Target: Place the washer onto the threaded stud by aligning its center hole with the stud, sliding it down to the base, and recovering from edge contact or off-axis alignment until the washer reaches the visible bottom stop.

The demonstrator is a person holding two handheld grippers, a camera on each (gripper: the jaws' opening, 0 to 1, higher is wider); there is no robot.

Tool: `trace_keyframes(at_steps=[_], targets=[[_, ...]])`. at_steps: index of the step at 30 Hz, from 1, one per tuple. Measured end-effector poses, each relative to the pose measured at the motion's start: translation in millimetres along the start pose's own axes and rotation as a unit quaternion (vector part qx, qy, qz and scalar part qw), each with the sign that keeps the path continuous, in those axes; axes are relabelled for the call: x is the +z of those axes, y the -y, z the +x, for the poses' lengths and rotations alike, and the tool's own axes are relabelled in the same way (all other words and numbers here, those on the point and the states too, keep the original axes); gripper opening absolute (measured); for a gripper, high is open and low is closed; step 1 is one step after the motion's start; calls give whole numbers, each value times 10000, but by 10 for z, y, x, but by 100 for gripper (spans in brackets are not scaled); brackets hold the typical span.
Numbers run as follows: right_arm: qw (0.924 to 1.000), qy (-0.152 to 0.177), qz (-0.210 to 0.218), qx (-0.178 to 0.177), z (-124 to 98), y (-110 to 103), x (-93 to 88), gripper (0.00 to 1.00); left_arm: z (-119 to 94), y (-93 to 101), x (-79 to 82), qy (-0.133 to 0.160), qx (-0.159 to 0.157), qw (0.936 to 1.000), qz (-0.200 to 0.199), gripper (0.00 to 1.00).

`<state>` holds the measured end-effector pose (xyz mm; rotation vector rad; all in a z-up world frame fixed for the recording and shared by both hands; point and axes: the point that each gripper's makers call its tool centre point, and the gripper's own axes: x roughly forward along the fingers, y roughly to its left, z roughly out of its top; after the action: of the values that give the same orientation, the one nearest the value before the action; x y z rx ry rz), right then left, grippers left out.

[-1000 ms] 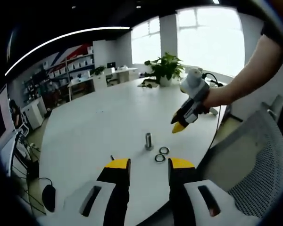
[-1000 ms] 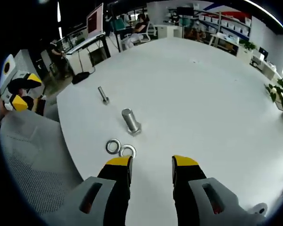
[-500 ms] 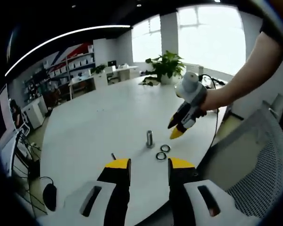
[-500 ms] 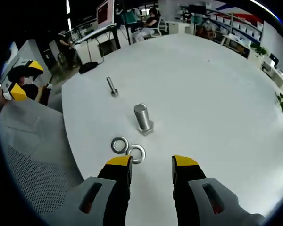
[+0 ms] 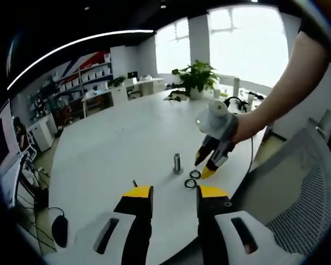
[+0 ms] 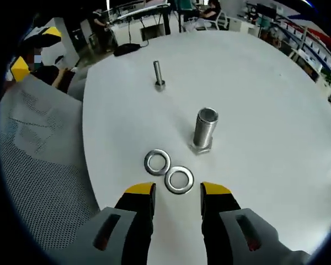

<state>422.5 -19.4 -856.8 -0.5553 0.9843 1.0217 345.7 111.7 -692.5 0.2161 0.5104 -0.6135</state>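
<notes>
A: On the white worktop [image 6: 276, 138]: item one, threaded stud [image 6: 204, 130], upright on its hex base; items two and three, near washer [image 6: 179, 179] and far washer [image 6: 157, 161], flat, edges touching, just beside the stud

B: Grippers?

A: Right gripper [image 6: 177, 194], jaws parted and empty, poised over the near washer. Left gripper [image 5: 172, 196], jaws parted, empty, well back

B: Risks?

A: Likely a thin flat washer skating from the jaws, or both lifting together; a tilted carry could catch the stud's top edge
</notes>
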Motion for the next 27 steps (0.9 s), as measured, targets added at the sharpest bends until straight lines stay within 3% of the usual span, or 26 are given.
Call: trace_keyframes(at_steps=[6,12,19,23,27], targets=[[9999,-110,-101,28,39,-12,8,34,-5,-11,2,9,26,10000,19,29],[9977,-359,-571,13,90,-17,-65,31,-14,-13,8,20,52,9999,99,27],[9941,-553,-917,190,124,18,9,26,-9,-8,13,26,43,9999,117,28],[9860,-1061,-1264,250,119,22,-1,25,-11,-20,21,48,56,9999,91,27],[9838,-1203,-1302,255,144,12,19,25,-11,-27,17,46,57,10000,62,27]])
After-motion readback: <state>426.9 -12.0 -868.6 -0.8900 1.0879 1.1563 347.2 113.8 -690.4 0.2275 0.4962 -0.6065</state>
